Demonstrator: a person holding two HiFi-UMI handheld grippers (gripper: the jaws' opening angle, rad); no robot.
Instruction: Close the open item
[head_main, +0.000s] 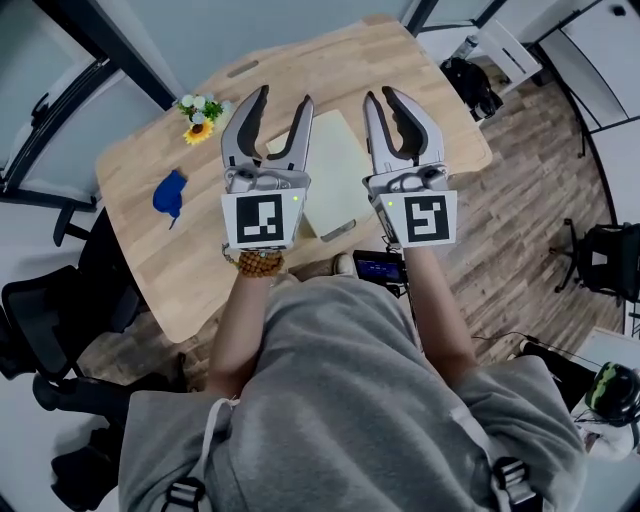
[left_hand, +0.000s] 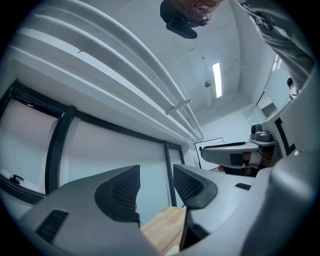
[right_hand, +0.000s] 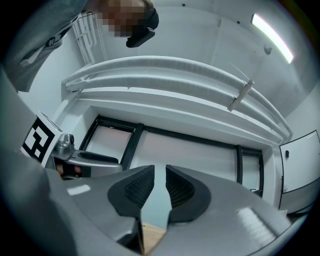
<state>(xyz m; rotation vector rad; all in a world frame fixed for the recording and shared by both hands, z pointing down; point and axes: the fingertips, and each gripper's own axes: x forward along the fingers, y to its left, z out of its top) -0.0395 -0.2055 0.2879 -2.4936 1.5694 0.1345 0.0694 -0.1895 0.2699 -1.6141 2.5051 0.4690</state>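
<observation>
- Down on the wooden table (head_main: 400, 70) lay a pale flat item (head_main: 335, 165). It was near the middle of the table and looked like a thin cream-colored pad or folder.
- It lay flat, and both tools hid parts of it. Nobody could tell from above if it was open or closed.
- A small grey piece stuck out at its near edge.
- The left gripper (head_main: 283, 97) was held up over the table, above the left side of the item. It pointed away from the person.
- In the left gripper view, the left gripper (left_hand: 156, 170) had its two jaws spread apart. Nothing was between them, only a bit of table far below.
- The right gripper (head_main: 381, 95) was held up beside it, over the right side of the item.
- In the right gripper view, the right gripper (right_hand: 160, 170) had its jaws close together with a thin gap. Nothing was in that gap.
- Neither tool touched the item.
- A blue thing (head_main: 170, 193) sat on the left part of the table, well apart from the item.
- Some little flowers (head_main: 200, 115) sat near the far left edge.
- The person wore a grey top (head_main: 350, 400) and a bead bracelet (head_main: 260, 263) on the left wrist.
</observation>
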